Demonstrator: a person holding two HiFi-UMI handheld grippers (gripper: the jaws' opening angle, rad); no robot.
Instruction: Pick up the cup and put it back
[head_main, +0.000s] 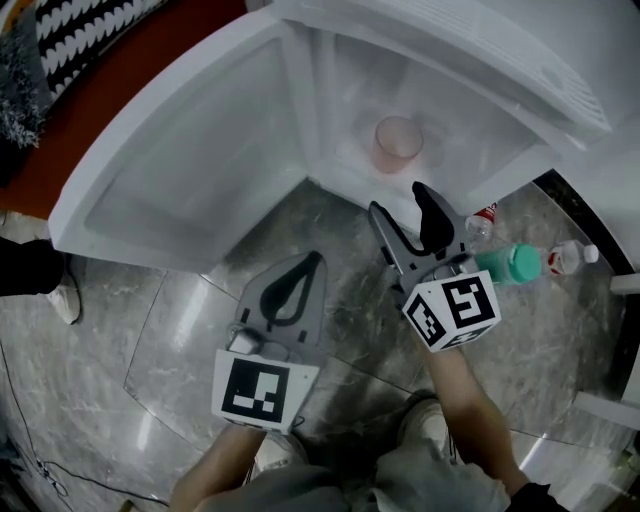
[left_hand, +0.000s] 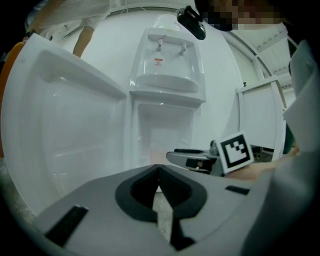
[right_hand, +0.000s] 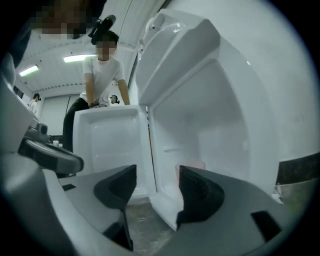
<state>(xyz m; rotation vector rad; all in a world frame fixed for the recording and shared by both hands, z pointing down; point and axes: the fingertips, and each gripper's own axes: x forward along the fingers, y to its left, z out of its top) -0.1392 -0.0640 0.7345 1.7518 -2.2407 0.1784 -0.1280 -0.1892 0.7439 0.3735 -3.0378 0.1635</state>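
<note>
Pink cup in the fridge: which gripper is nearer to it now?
Right. The right gripper is just outside the fridge, open and empty, pointing at the pink cup. The left gripper hangs farther back and to the left, jaws together.

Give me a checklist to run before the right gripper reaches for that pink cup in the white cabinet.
1. Cabinet door open: ok.
2. Pink cup upright inside the cabinet: ok.
3. Right gripper jaws apart, gripping nothing: ok.
4. Right gripper at the cup: not ok, it is short of it, outside the cabinet.
5. Left gripper shut and off to the side: ok.
6. Cup empty: cannot tell.
</note>
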